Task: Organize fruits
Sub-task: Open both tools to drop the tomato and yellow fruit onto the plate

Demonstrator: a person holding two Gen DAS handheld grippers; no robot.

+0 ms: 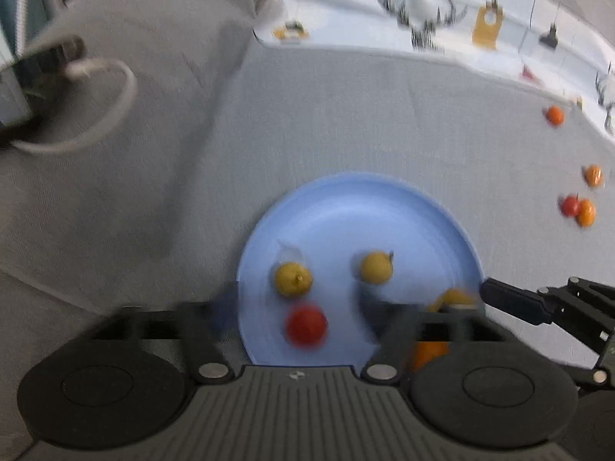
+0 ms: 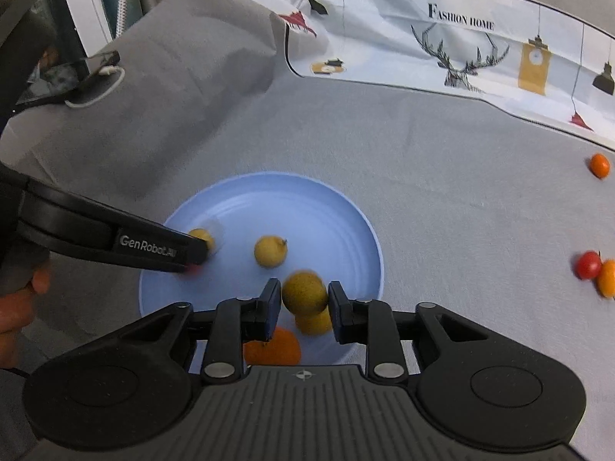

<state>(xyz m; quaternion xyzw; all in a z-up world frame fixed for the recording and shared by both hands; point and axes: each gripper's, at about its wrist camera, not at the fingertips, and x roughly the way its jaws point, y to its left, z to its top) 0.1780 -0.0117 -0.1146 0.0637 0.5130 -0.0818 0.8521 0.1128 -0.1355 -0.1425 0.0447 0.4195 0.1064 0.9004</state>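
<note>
Several fruits on blue plate (image 2: 357, 226), both grippers over it
Right gripper (image 2: 304, 299): fingers slightly apart around yellow fruit (image 2: 303, 292), contact unclear. Left gripper (image 1: 303, 319): fingers wide apart, nothing gripped, red fruit (image 1: 306, 324) between them. Loose fruits lie on grey cloth (image 2: 442, 176) to the right

We see the blue plate (image 1: 357, 207) (image 2: 307, 199) in both wrist views, steeply from above, close; the left view is blurred, perhaps nearer.
</note>
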